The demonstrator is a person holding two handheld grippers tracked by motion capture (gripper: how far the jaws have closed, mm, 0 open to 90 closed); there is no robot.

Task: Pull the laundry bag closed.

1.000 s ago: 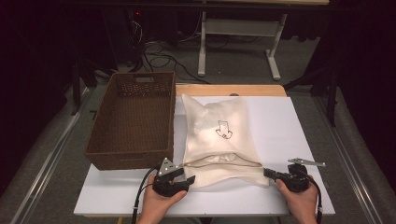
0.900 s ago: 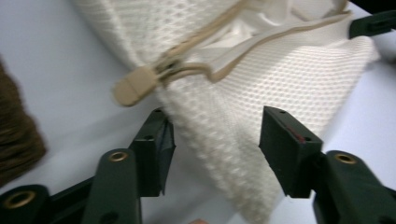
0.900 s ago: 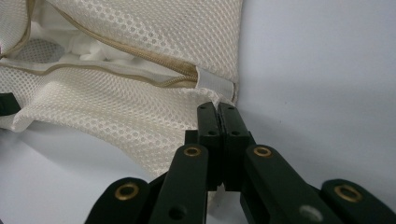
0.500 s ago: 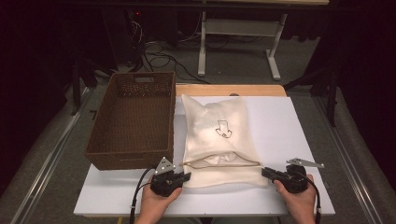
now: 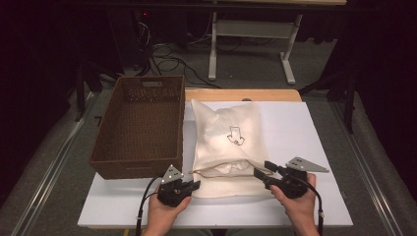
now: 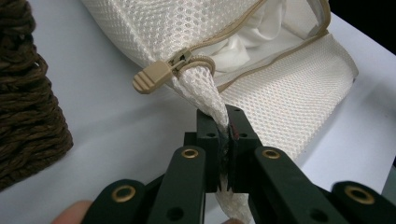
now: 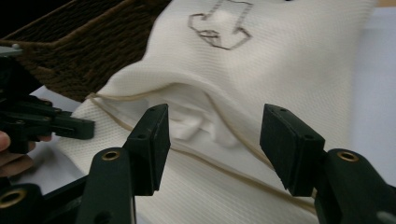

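White table (image 5: 314, 128), dim room. My left gripper (image 6: 223, 135) is clamped on the mesh laundry bag (image 5: 228, 142) corner, lower centre. Right gripper (image 7: 212, 149), jaws just opening and empty, faces its unzipped mouth (image 7: 196, 123) running crosswise, nearest.

White surface (image 5: 314, 128), rectangular, wooden strip along far edge. Brown woven basket (image 5: 140, 125) on left part, overhanging left edge slightly. White mesh laundry bag (image 5: 231, 142) just right of basket, at centre, lying flat, zipper opening near front edge, parted; white cloth inside.
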